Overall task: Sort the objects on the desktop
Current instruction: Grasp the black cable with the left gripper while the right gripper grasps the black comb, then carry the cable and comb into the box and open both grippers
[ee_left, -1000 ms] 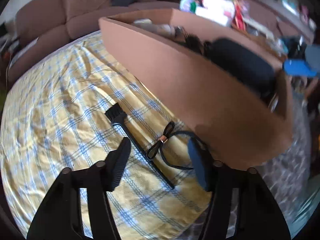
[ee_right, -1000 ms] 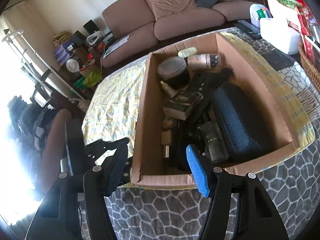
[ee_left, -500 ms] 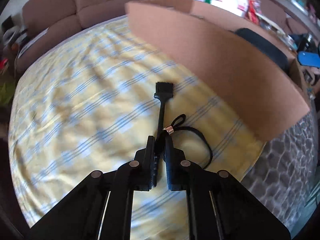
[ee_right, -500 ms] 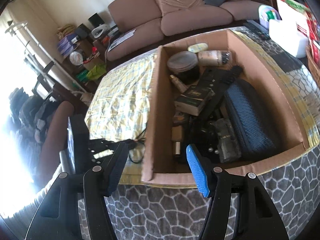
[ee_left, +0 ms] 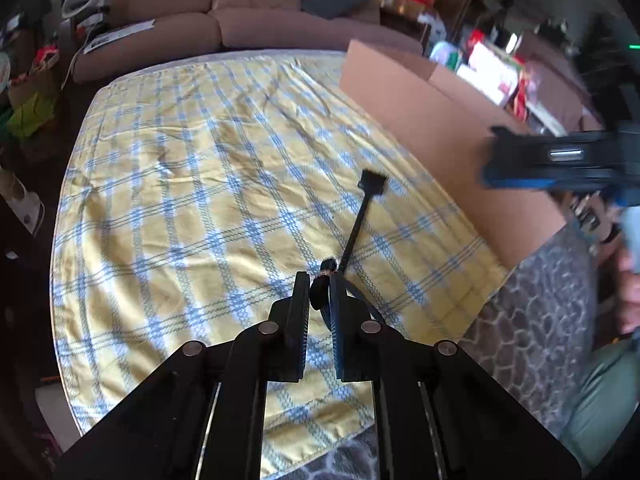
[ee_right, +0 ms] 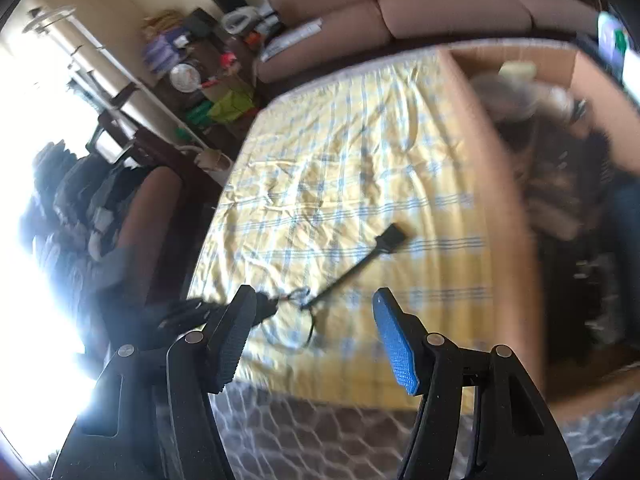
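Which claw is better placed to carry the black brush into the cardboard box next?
Left. The left claw is already shut on the black brush handle; the right claw hangs open, holding nothing, beside the cardboard box.

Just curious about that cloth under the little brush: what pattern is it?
Yellow with blue plaid stripes, the cloth shows best in the left wrist view.

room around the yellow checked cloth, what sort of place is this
Most likely a lived-in living room: a brown upholstered sofa behind the cloth-covered table, cluttered shelves of household items, and an open cardboard box for sorting.
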